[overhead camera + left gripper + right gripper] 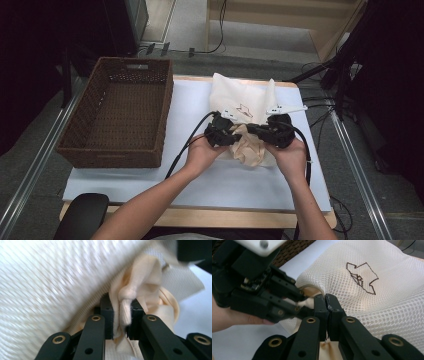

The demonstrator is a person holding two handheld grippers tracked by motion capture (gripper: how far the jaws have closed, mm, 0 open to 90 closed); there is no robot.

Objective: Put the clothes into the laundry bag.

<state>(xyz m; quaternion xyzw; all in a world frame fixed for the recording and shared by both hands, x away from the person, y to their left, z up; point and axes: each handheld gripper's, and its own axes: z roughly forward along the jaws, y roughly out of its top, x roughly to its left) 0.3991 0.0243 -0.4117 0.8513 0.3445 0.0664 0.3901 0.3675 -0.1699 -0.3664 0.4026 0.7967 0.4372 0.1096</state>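
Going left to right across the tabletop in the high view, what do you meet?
Wicker basket → left gripper, shut on cream cloth → cream cloth bunched between the two grippers, at the mouth of the white mesh bag → right gripper, shut on the bag's edge.

No readable words or numbers — just a dark outlined emblem on the white mesh bag (372,282).
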